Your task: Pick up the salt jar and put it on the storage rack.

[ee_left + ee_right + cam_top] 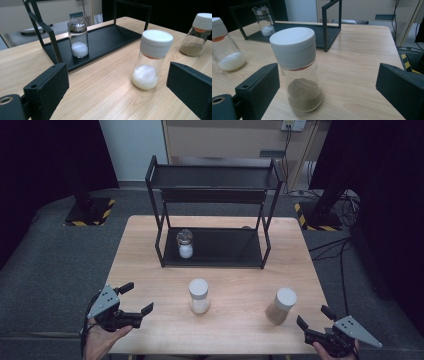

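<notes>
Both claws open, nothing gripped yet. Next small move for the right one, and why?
Probably ease the right claw forward around the brown-powder jar. That jar stands upright on the table just ahead of the open jaws, nearer the left one and untouched. The left claw is also open, facing the white-powder jar. A third jar already sits on the rack.

Two black jaws rise from the bottom corners of the frame, set wide apart, with bare wooden table [100, 92] between them. Right of centre stands a glass jar [152, 60] with a white lid and white powder at its bottom. At the upper left, a second jar [78, 38] with a clear top stands on the rack [105, 41], a black metal frame. At the upper right edge stands a third jar [196, 33], white-lidded, holding brown powder.
</notes>
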`<control>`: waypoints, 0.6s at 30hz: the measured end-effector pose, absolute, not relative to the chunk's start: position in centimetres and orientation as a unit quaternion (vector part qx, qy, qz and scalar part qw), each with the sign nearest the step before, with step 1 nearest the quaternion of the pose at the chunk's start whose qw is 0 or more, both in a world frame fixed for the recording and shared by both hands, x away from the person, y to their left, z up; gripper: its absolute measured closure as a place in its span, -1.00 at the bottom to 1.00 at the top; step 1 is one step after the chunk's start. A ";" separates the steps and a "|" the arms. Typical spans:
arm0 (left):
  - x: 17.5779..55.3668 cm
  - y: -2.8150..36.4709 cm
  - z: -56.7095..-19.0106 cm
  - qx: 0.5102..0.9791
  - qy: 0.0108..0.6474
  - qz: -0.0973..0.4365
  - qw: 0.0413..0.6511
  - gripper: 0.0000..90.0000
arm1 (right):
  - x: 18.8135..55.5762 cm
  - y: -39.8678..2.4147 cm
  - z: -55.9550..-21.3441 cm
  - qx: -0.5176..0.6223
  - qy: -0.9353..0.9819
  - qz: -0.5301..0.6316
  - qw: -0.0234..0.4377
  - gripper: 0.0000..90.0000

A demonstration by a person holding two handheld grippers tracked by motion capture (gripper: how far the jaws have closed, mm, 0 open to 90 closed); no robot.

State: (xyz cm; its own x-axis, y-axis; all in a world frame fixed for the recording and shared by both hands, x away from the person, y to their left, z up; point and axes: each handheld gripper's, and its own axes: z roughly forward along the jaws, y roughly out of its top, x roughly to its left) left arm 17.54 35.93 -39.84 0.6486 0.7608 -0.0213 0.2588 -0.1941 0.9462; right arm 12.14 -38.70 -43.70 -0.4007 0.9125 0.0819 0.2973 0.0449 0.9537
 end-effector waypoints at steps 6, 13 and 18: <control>17.1 36.6 -41.8 0.731 0.348 0.227 0.541 -0.93 | 12.1 -38.7 -43.7 0.458 0.660 0.516 0.298 -0.88; 17.0 36.8 -43.2 0.722 0.344 0.231 0.554 -0.93 | 12.2 -38.6 -43.7 0.458 0.661 0.514 0.299 -0.88; 17.2 36.9 -43.9 0.724 0.342 0.232 0.552 -0.93 | 12.2 -38.6 -43.7 0.458 0.661 0.513 0.299 -0.88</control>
